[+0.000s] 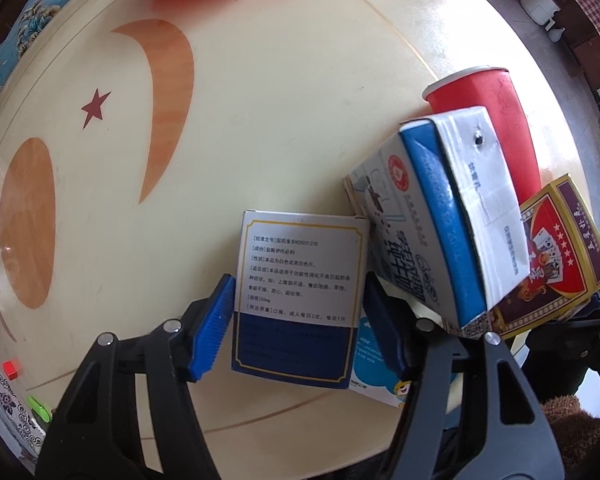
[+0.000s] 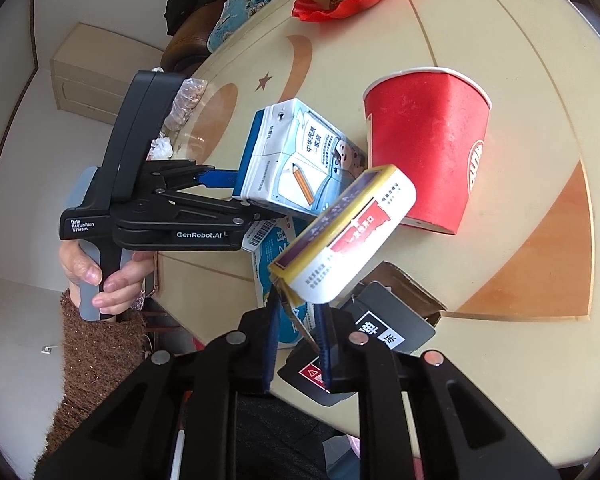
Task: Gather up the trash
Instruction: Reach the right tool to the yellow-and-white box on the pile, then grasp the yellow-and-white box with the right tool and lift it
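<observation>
- Counter, round and cream with orange moon shapes, carries a red paper cup.
- Left tool clamps a white-and-blue cardboard medicine box.
- Right tool grips a yellow-edged playing-card box, just beside a tilted blue-and-white milk carton.

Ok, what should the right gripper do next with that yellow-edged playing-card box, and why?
Probably lift the right gripper slightly and carry the yellow-edged playing-card box over the rim of the red paper cup. The box looks clamped between the fingers, and the cup stands upright close beside it.
</observation>
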`<state>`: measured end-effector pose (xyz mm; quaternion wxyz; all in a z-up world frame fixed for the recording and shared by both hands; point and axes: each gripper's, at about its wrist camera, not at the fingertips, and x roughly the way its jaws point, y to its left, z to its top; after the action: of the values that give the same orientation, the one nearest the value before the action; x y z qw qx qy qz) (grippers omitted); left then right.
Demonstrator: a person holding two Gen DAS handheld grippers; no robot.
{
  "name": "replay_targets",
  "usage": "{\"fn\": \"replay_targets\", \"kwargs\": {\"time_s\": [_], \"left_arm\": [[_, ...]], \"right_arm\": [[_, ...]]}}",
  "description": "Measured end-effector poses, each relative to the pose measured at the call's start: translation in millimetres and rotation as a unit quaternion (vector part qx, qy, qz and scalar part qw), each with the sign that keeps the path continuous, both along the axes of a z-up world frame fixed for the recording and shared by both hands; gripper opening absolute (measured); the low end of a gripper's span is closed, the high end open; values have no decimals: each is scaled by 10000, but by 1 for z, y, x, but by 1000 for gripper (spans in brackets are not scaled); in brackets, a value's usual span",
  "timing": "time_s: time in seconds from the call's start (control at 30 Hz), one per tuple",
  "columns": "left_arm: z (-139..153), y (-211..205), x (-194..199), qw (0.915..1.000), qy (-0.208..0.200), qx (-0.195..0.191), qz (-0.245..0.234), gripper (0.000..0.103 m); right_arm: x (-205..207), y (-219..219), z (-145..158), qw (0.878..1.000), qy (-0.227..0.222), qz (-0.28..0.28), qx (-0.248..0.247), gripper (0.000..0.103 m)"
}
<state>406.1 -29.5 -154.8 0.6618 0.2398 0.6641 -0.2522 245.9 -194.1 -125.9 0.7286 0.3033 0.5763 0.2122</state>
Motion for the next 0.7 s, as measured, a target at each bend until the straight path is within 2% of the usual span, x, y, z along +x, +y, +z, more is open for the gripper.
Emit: {"fn": "replay_targets", "kwargs": {"time_s": [0.23, 0.47, 0.53, 0.57, 0.6, 0.63, 0.7], "left_arm": [[4, 5, -12, 10000, 29, 28, 20, 63], [1, 11, -7, 9999, 64, 60, 76, 63], [2, 12, -6, 9999, 61, 62, 73, 63], [2, 12, -5, 9999, 62, 64, 76, 63], [2, 13, -5, 9999, 64, 65, 80, 63], [2, 13, -4, 9999, 65, 64, 80, 63], [2, 12, -4, 9999, 68, 62, 87, 63]], "right_arm": [[4, -6, -6, 9998, 68, -167, 107, 17], [3, -9, 6, 9991, -207, -225, -284, 19], [4, -12, 8, 9988, -178, -322, -324, 32], [4, -14, 8, 9983, -174, -367, -411, 52], [3, -15, 9, 9976, -200, -446, -496, 67], [5, -17, 10, 9970, -232, -510, -541, 71], [6, -20, 11, 9962, -263, -586, -588, 71]]}}
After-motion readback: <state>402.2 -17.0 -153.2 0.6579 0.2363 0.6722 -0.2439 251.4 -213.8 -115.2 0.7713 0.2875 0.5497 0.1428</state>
